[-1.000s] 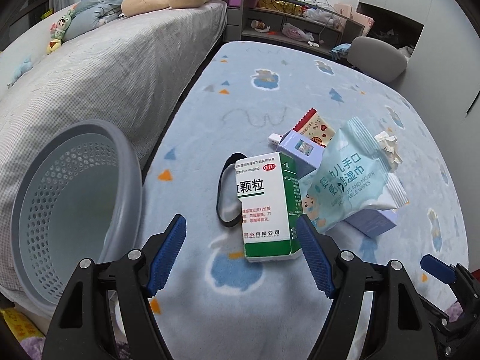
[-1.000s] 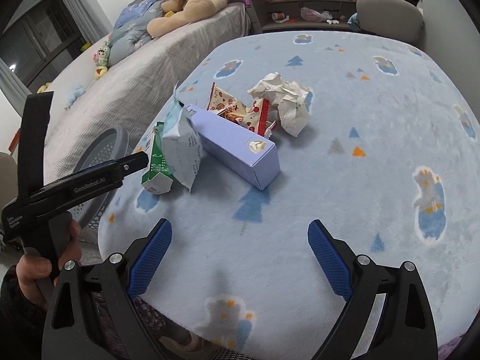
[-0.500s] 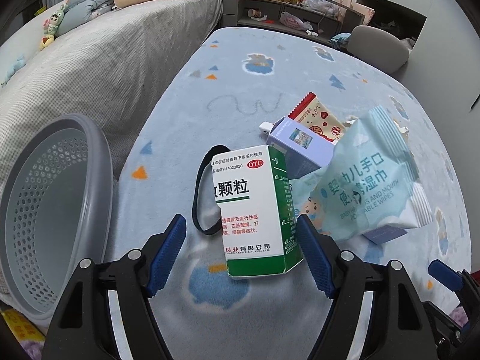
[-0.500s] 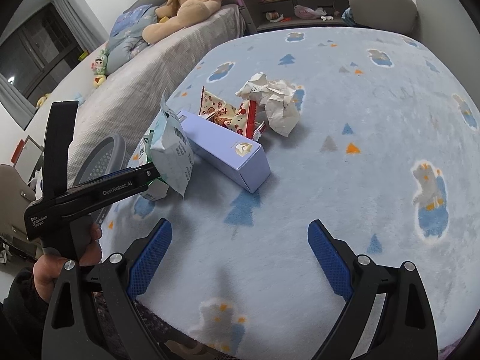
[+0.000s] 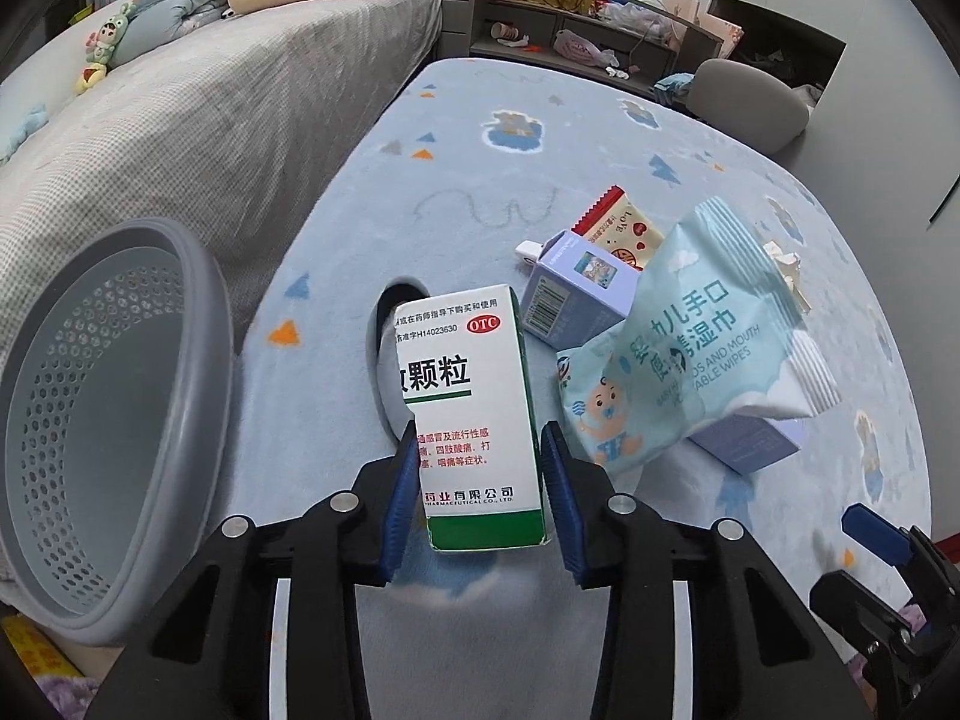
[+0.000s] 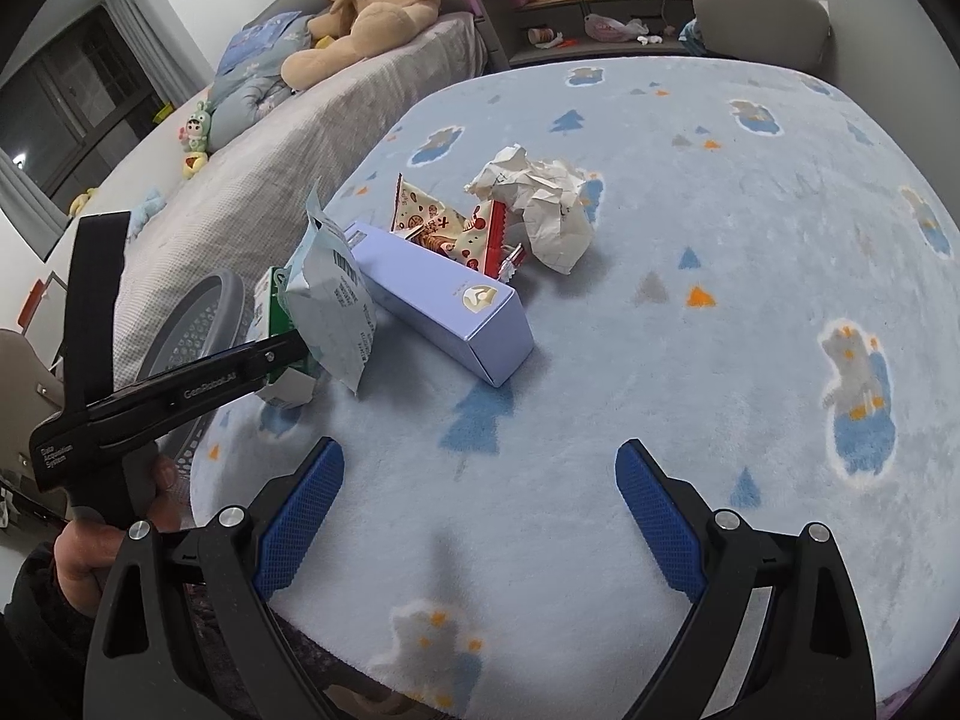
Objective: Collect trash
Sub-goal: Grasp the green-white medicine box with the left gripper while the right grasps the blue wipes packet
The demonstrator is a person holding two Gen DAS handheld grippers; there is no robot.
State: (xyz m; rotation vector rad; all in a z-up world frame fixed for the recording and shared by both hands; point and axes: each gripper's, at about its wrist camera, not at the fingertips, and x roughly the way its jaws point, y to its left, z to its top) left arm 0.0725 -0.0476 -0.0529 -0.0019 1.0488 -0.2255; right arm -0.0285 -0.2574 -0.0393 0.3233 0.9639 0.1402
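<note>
Blue patterned rug (image 6: pixel 690 360), bedside: left gripper (image 5: pixel 480 489) with blue pads closed against both sides of white-green medicine box (image 5: pixel 468 402), which lies just beside grey perforated basket (image 5: pixel 102 420) and wet-wipes pack (image 5: pixel 696 348). Right gripper (image 6: pixel 480 522) spread wide, holding nothing, above bare rug.

Home bedroom: bed (image 5: pixel 198 120), teddy bear (image 6: pixel 360 12), kids' rug (image 6: pixel 720 240).
</note>
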